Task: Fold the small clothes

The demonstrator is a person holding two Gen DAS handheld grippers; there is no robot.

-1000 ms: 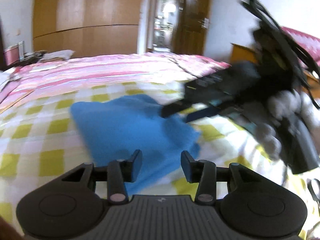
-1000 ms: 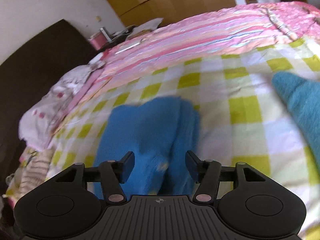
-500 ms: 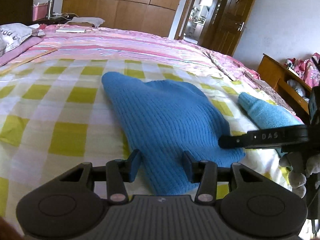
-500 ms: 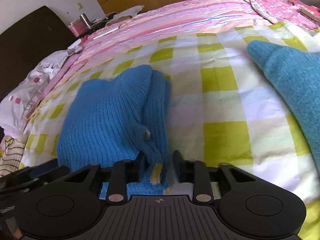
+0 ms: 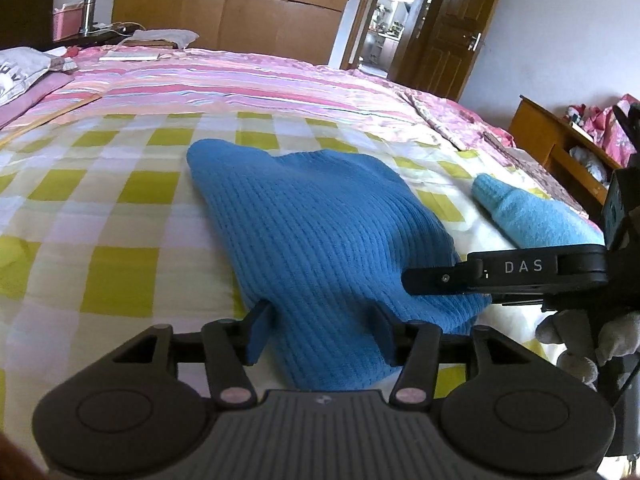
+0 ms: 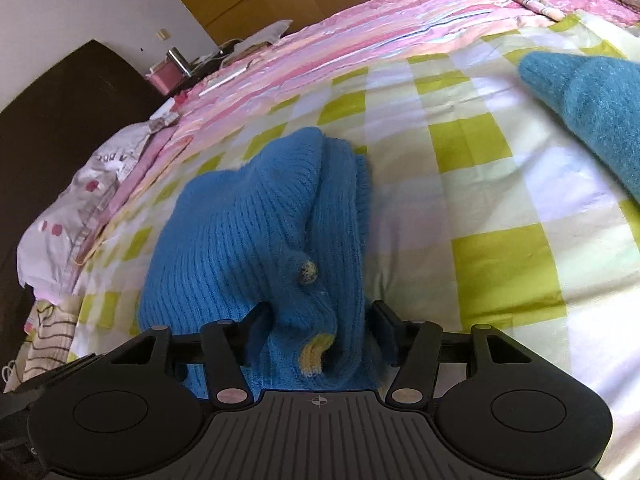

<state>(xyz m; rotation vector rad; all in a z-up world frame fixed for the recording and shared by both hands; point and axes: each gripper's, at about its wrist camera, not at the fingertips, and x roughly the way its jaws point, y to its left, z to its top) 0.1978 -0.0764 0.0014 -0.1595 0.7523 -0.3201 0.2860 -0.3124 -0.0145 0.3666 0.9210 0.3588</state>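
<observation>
The folded blue ribbed knit sweater (image 5: pixel 320 236) lay on the yellow-checked bed sheet (image 5: pixel 100 216). Both the left tool (image 5: pixel 320 330) and right tool (image 6: pixel 318 330) had just widened, straddling its near edge ungripped.

Wooden wardrobe (image 5: pixel 224 12), open door (image 5: pixel 452 24), possibly kitchen beyond.

Left tool (image 5: pixel 320 334) lowered and brought in over the near edge of the blue knit sweater (image 5: pixel 320 240), jaws just opened wider astride it. Right tool (image 6: pixel 318 330) dropped onto the sweater's near right corner, jaws narrowed there, then just spread again around the bunched knit.
</observation>
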